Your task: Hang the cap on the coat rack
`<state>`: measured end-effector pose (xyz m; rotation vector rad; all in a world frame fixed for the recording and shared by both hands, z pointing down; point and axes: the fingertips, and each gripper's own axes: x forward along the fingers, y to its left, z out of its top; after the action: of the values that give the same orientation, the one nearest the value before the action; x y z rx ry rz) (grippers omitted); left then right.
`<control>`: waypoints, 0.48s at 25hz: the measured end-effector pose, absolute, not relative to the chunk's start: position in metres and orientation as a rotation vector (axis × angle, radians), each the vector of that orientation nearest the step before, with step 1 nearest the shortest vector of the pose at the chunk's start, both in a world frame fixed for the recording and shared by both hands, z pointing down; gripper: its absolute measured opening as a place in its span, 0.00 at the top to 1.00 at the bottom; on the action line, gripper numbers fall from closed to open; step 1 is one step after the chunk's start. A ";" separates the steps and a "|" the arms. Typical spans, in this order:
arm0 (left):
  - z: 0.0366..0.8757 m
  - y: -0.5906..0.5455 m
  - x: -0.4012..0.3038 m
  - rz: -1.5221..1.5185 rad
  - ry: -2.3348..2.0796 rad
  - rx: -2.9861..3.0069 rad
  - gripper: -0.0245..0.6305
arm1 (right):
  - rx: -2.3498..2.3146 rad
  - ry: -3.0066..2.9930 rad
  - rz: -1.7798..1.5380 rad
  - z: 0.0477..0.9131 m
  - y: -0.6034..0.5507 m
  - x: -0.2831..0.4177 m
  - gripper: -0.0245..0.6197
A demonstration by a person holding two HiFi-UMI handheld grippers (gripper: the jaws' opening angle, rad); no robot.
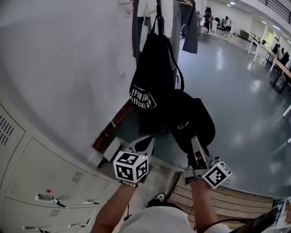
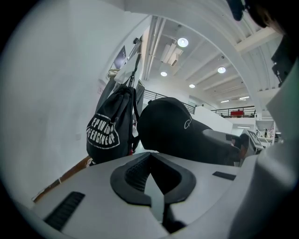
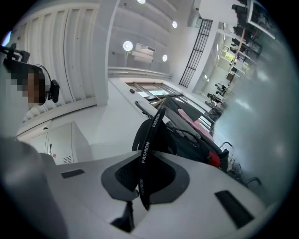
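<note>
Big hall, with a shiny grey floor (image 1: 236,91), a white wall (image 1: 68,68) on one side and grey lockers (image 1: 41,173) low against it. Far up by the wall, a coat rack (image 1: 158,8) loaded with clothes (image 1: 182,22) and a black bag (image 1: 152,77) with white letters.

Black cap (image 1: 191,120) up in the air, lying on nothing, right at the tip of the right tool (image 1: 196,148). Right tool pinched tight on the cap's thin strap (image 3: 148,140), plain to see in the right gripper view, with the strap running up and down between the two jaws. Cap stretched out from the tool tip toward the bag, round top next to the bag. Touching it or only just beside it, hard to say.

Left tool (image 1: 146,143) close by on the other side, jaws together with nothing in them, not touching the cap.

Rack up and ahead of the cap, past the bag. Cap in the right hand, so likely the one to lift and reach. Left hand about as near and free to help.

Hard to see: the hooks of the rack, buried under clothes and cut off by the top edge of the head view. No free hook to be found from here. Not clear either which way the cap's brim points. Beyond the cap in the right gripper view, only a dark jumble of bags and cloth.
</note>
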<state>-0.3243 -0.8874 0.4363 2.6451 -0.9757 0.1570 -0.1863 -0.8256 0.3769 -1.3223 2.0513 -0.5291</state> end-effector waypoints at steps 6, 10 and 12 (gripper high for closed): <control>0.402 -0.932 -0.305 0.104 -1.009 2.696 0.96 | -1.252 2.077 -0.428 0.338 -0.865 -0.172 0.93; 0.382 -0.951 -0.301 0.085 -1.034 2.721 0.96 | -1.183 2.099 -0.376 0.312 -0.882 -0.173 0.93; 0.372 -0.958 -0.300 0.074 -1.041 2.732 0.96 | -1.157 2.106 -0.351 0.299 -0.888 -0.173 0.93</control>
<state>-0.3002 -0.9576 0.3719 2.7324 -1.0409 0.0740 -0.1734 -0.8877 0.2993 -1.1567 2.1057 -0.3514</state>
